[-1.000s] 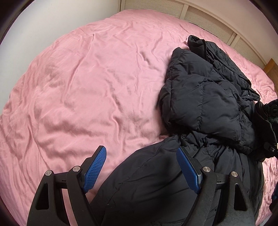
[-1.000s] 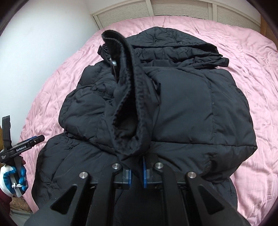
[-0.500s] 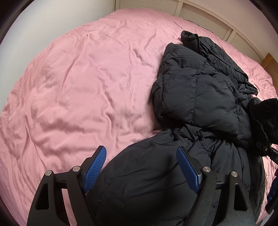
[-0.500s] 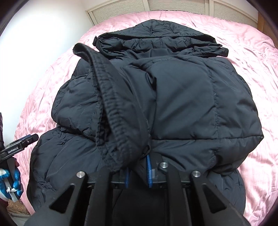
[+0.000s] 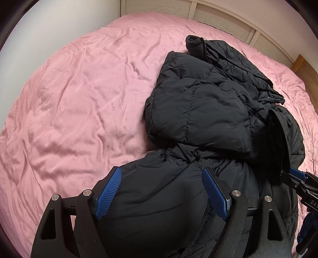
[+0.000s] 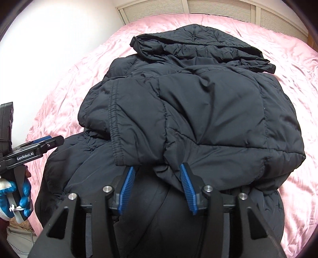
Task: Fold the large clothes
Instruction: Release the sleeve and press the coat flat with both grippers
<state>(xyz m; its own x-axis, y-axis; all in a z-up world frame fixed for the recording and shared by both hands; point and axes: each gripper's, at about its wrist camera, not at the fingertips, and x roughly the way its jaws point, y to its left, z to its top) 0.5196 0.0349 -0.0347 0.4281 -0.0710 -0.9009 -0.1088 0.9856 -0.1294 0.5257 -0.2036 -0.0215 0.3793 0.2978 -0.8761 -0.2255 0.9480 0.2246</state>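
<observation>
A black puffer jacket (image 5: 198, 111) lies bunched on the pink bed, hood toward the far wall, its top half folded over the lower half. In the right wrist view the jacket (image 6: 198, 111) fills the middle, and a sleeve with a ribbed cuff (image 6: 117, 139) lies flat across it. My right gripper (image 6: 157, 167) sits at the folded edge with its jaws opening. Loose fabric hangs between the blue pads, which do not press on it. My left gripper (image 5: 161, 172) hovers open over the jacket's lower part, gripping nothing.
The pink sheet (image 5: 79, 99) stretches wide and wrinkled left of the jacket. White louvred doors (image 5: 218, 17) line the far wall, with a wooden panel (image 5: 304, 65) at the right. A blue-gloved hand (image 6: 21, 198) holds the left gripper (image 6: 45, 141) at the bed's left side.
The right jaws went from shut on the raised sleeve cuff to apart, and the cuff dropped flat onto the jacket. The left gripper shifted right, further over the jacket.
</observation>
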